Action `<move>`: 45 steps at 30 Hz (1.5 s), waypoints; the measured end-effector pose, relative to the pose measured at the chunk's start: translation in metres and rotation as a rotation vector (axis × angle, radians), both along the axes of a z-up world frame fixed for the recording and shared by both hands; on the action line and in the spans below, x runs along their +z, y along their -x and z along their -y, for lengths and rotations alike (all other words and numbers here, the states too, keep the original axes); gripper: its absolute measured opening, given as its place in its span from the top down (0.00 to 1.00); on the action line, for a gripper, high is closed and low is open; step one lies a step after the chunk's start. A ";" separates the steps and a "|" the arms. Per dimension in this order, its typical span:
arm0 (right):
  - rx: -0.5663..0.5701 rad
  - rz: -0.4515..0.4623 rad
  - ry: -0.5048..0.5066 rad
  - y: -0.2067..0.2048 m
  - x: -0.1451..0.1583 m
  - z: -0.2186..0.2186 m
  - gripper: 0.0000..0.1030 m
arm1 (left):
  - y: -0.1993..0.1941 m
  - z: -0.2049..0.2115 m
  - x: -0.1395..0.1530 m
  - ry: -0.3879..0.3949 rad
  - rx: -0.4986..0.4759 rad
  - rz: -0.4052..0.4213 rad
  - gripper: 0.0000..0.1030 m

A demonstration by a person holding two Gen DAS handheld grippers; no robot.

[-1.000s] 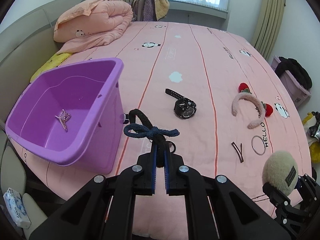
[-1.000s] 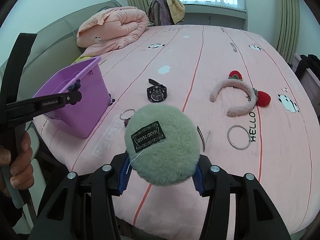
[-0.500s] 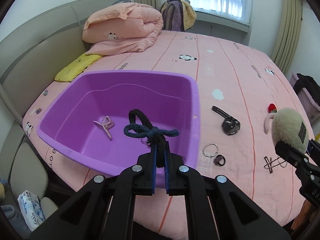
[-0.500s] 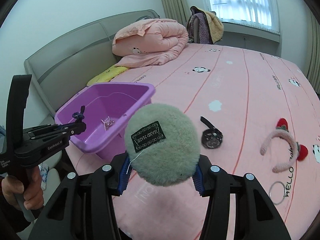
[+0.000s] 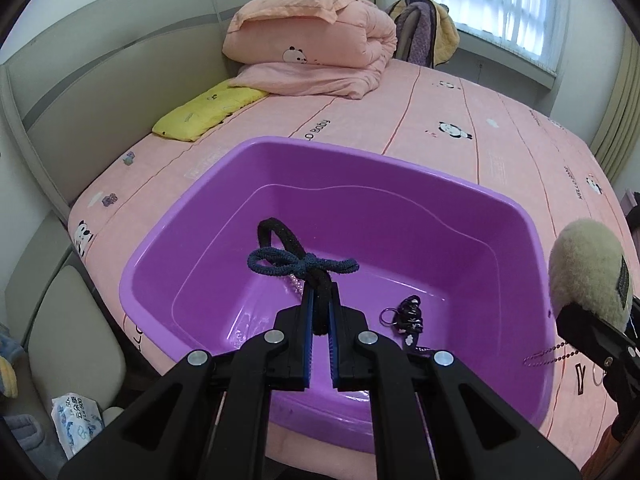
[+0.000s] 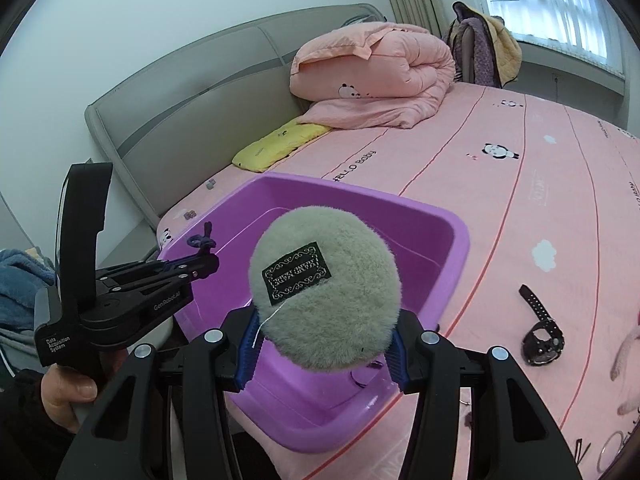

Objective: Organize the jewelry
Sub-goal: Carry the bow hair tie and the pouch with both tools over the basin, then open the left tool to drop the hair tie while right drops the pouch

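My left gripper [image 5: 319,322] is shut on a black hair tie with a dark blue knotted band [image 5: 301,264], held above the inside of the purple plastic tub [image 5: 400,168]. A small dark keychain-like item [image 5: 409,316] lies on the tub floor. My right gripper [image 6: 322,354] is shut on a round beige fluffy pom-pom [image 6: 324,294] with a black label, over the tub's near edge [image 6: 452,264]. The pom-pom also shows in the left wrist view [image 5: 588,272]. The left gripper also shows in the right wrist view [image 6: 202,266].
The tub stands near the edge of a pink bed sheet [image 6: 540,200]. A black watch [image 6: 542,340], rings and clips lie on the sheet to the right. A folded pink quilt [image 5: 312,48] and yellow pillow [image 5: 208,114] lie by the headboard.
Both grippers have moved left with their loads and now sit over the tub. The tub has grown larger in both views.
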State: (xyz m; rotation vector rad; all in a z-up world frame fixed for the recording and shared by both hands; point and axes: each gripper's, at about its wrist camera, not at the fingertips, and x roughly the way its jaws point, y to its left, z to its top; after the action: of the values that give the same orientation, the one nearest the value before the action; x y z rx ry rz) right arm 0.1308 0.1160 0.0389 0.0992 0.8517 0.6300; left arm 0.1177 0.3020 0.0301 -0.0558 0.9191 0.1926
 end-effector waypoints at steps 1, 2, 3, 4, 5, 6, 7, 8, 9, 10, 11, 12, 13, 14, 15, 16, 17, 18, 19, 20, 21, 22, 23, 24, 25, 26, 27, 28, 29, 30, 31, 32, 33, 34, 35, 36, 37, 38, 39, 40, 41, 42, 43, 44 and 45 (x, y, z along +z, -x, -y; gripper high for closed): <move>0.005 -0.031 0.003 -0.008 -0.006 -0.008 0.52 | -0.006 -0.005 -0.007 0.021 -0.007 -0.016 0.93; 0.005 -0.052 0.009 -0.012 -0.011 -0.012 0.52 | -0.011 -0.009 -0.013 0.029 -0.002 -0.037 0.93; 0.005 -0.070 0.018 -0.015 -0.016 -0.014 0.52 | -0.017 -0.013 -0.019 0.033 0.008 -0.059 0.93; 0.001 -0.085 0.028 -0.019 -0.021 -0.019 0.52 | -0.023 -0.018 -0.025 0.046 0.009 -0.079 0.93; -0.001 -0.094 0.034 -0.023 -0.025 -0.021 0.52 | -0.027 -0.023 -0.030 0.051 0.016 -0.092 0.93; -0.003 -0.098 0.040 -0.024 -0.027 -0.023 0.52 | -0.029 -0.026 -0.033 0.048 0.022 -0.098 0.93; -0.004 -0.104 0.047 -0.027 -0.031 -0.026 0.52 | -0.031 -0.029 -0.036 0.041 0.025 -0.103 0.93; -0.004 -0.106 0.056 -0.025 -0.035 -0.027 0.52 | -0.033 -0.031 -0.038 0.032 0.029 -0.106 0.93; -0.005 -0.110 0.068 -0.027 -0.038 -0.030 0.52 | -0.036 -0.033 -0.041 0.022 0.035 -0.109 0.93; -0.007 -0.112 0.078 -0.029 -0.041 -0.031 0.52 | -0.037 -0.033 -0.043 0.020 0.035 -0.114 0.93; -0.007 -0.116 0.087 -0.031 -0.044 -0.033 0.52 | -0.039 -0.036 -0.045 0.022 0.035 -0.121 0.93; -0.009 -0.120 0.092 -0.029 -0.045 -0.032 0.52 | -0.040 -0.036 -0.048 0.023 0.038 -0.130 0.93; -0.010 -0.123 0.100 -0.030 -0.046 -0.034 0.51 | -0.041 -0.038 -0.050 0.026 0.040 -0.139 0.93; -0.013 -0.123 0.107 -0.031 -0.048 -0.034 0.51 | -0.043 -0.040 -0.053 0.032 0.038 -0.147 0.93; -0.013 -0.121 0.120 -0.031 -0.049 -0.036 0.51 | -0.044 -0.041 -0.054 0.032 0.041 -0.152 0.93; -0.012 -0.117 0.132 -0.030 -0.048 -0.038 0.51 | -0.045 -0.043 -0.057 0.029 0.045 -0.158 0.93; -0.009 -0.114 0.136 -0.029 -0.048 -0.039 0.51 | -0.045 -0.045 -0.058 0.030 0.046 -0.161 0.93; -0.005 -0.112 0.141 -0.030 -0.049 -0.040 0.51 | -0.046 -0.046 -0.060 0.031 0.045 -0.165 0.93; -0.001 -0.112 0.146 -0.030 -0.049 -0.041 0.50 | -0.046 -0.047 -0.062 0.033 0.046 -0.168 0.92; 0.002 -0.108 0.154 -0.029 -0.049 -0.043 0.50 | -0.046 -0.048 -0.063 0.038 0.046 -0.169 0.92; 0.000 -0.104 0.160 -0.030 -0.048 -0.046 0.50 | -0.046 -0.049 -0.062 0.045 0.044 -0.168 0.92; 0.000 -0.099 0.173 -0.029 -0.048 -0.048 0.49 | -0.046 -0.050 -0.061 0.050 0.043 -0.166 0.90; 0.002 -0.095 0.186 -0.029 -0.048 -0.049 0.46 | -0.045 -0.050 -0.060 0.046 0.045 -0.163 0.85; 0.002 -0.093 0.198 -0.029 -0.048 -0.051 0.44 | -0.045 -0.049 -0.059 0.037 0.050 -0.165 0.65; 0.001 -0.096 0.208 -0.028 -0.049 -0.052 0.40 | -0.044 -0.047 -0.056 0.030 0.060 -0.161 0.34; 0.001 -0.102 0.207 -0.029 -0.048 -0.054 0.38 | -0.042 -0.047 -0.051 0.030 0.067 -0.137 0.14; 0.001 -0.108 0.200 -0.029 -0.047 -0.054 0.37 | -0.038 -0.047 -0.045 0.031 0.069 -0.097 0.09; -0.004 -0.115 0.195 -0.028 -0.047 -0.053 0.35 | -0.036 -0.045 -0.039 0.006 0.070 -0.063 0.07; -0.006 -0.120 0.190 -0.029 -0.046 -0.051 0.34 | -0.036 -0.043 -0.037 -0.027 0.070 -0.060 0.07; -0.006 -0.121 0.185 -0.028 -0.046 -0.051 0.34 | -0.037 -0.041 -0.038 -0.051 0.066 -0.075 0.06; -0.006 -0.118 0.182 -0.029 -0.045 -0.050 0.34 | -0.039 -0.040 -0.039 -0.057 0.064 -0.089 0.06; -0.006 -0.113 0.182 -0.027 -0.044 -0.049 0.34 | -0.040 -0.041 -0.041 -0.051 0.064 -0.098 0.07; -0.003 -0.110 0.182 -0.026 -0.043 -0.049 0.34 | -0.039 -0.041 -0.042 -0.040 0.065 -0.104 0.07; -0.001 -0.108 0.181 -0.025 -0.043 -0.049 0.34 | -0.039 -0.043 -0.043 -0.034 0.068 -0.108 0.07; -0.001 -0.105 0.180 -0.024 -0.042 -0.048 0.34 | -0.039 -0.043 -0.044 -0.032 0.071 -0.111 0.07; -0.002 -0.105 0.177 -0.024 -0.042 -0.048 0.34 | -0.038 -0.044 -0.044 -0.030 0.074 -0.113 0.07; -0.003 -0.105 0.172 -0.024 -0.041 -0.047 0.34 | -0.038 -0.045 -0.044 -0.028 0.077 -0.114 0.07; -0.003 -0.106 0.167 -0.024 -0.041 -0.047 0.34 | -0.038 -0.046 -0.044 -0.025 0.080 -0.115 0.07; -0.002 -0.107 0.161 -0.023 -0.040 -0.046 0.34 | -0.037 -0.044 -0.044 -0.023 0.080 -0.116 0.07; 0.000 -0.106 0.158 -0.022 -0.039 -0.045 0.34 | -0.036 -0.045 -0.044 -0.023 0.081 -0.116 0.07; 0.003 -0.102 0.155 -0.021 -0.038 -0.044 0.34 | -0.035 -0.044 -0.043 -0.024 0.082 -0.116 0.07; 0.003 -0.097 0.154 -0.018 -0.037 -0.044 0.34 | -0.034 -0.044 -0.042 -0.027 0.082 -0.115 0.07; 0.003 -0.092 0.151 -0.017 -0.035 -0.043 0.34 | -0.034 -0.044 -0.041 -0.029 0.083 -0.115 0.07; 0.004 -0.087 0.143 -0.016 -0.033 -0.042 0.34 | -0.032 -0.043 -0.040 -0.030 0.082 -0.113 0.07; 0.004 -0.082 0.135 -0.015 -0.032 -0.040 0.34 | -0.031 -0.043 -0.037 -0.029 0.082 -0.108 0.07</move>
State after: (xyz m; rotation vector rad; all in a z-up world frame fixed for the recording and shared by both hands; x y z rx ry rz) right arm 0.1455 0.1563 0.0073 0.0007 0.9721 0.5738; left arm 0.1483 0.3446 -0.0070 -0.0567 1.0220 0.2868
